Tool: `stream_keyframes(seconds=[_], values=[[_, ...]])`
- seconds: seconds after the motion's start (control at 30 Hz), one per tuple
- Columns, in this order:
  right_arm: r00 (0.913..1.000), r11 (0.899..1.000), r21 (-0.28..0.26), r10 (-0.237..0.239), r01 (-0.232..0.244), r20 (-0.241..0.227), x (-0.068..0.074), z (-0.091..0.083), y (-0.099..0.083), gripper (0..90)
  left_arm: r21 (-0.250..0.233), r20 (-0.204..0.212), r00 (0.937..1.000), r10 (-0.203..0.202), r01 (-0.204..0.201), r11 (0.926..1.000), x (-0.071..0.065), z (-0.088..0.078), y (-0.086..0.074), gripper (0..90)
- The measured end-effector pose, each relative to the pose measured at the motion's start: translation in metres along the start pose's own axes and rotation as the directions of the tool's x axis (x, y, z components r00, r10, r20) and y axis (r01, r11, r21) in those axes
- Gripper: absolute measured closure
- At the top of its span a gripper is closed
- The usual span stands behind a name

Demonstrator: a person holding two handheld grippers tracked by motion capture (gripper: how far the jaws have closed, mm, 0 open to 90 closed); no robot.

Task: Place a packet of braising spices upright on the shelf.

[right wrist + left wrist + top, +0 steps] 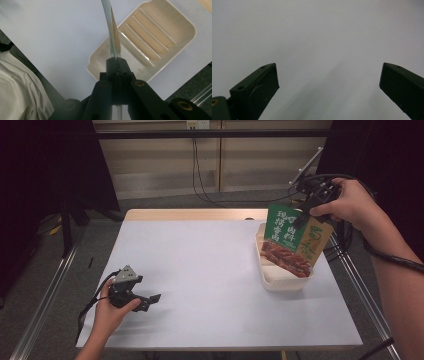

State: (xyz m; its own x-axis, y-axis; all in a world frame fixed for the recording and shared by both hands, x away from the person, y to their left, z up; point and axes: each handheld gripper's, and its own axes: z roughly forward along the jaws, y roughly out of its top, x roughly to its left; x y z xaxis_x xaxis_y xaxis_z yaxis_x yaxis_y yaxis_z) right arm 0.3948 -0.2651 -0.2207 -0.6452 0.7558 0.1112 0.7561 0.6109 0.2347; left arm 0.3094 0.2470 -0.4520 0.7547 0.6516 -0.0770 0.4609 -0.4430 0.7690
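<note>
White table, mostly bare. Cream ribbed tray at its right side. Green snack pouch hangs upright over tray, bottom edge approx. at or in it; can't tell if touching. Right gripper pinches pouch top edge, jaws closed on it. Left gripper rests near-left, jaws wide, empty. Prob. mid-placement or lift-out; release/removal not done.

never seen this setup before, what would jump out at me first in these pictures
The green snack packet printed with red food, hanging from the shut right gripper above the cream ridged tray at the table's right side. Next, the left gripper near the front-left of the white table, jaws apart and holding nothing.
</note>
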Motion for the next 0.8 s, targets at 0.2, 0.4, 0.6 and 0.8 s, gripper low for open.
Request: stream_keyframes(seconds=[0.2,0.4,0.6,0.8], values=[[1.0,1.0,0.011,0.002,-0.002,-0.009,-0.001,0.006,-0.001,90.0,0.002,-0.004,1.0,0.006,-0.006,1.0,0.0,-0.001,0.0,1.9],[1.0,1.0,0.023,0.0,0.001,-0.008,-0.002,0.01,-0.002,90.0,0.003,-0.003,1.0,0.003,-0.003,1.0,0.0,-0.001,0.0,1.9],[1.0,1.0,0.023,0.003,-0.003,-0.003,-0.003,0.011,-0.003,90.0,0.002,-0.002,1.0,0.002,-0.002,1.0,0.0,-0.001,0.0,1.9],[1.0,0.999,0.033,-0.001,0.001,-0.003,-0.004,0.019,-0.005,90.0,-0.001,-0.007,1.0,0.005,-0.005,1.0,0.0,-0.001,0.0,1.9]])
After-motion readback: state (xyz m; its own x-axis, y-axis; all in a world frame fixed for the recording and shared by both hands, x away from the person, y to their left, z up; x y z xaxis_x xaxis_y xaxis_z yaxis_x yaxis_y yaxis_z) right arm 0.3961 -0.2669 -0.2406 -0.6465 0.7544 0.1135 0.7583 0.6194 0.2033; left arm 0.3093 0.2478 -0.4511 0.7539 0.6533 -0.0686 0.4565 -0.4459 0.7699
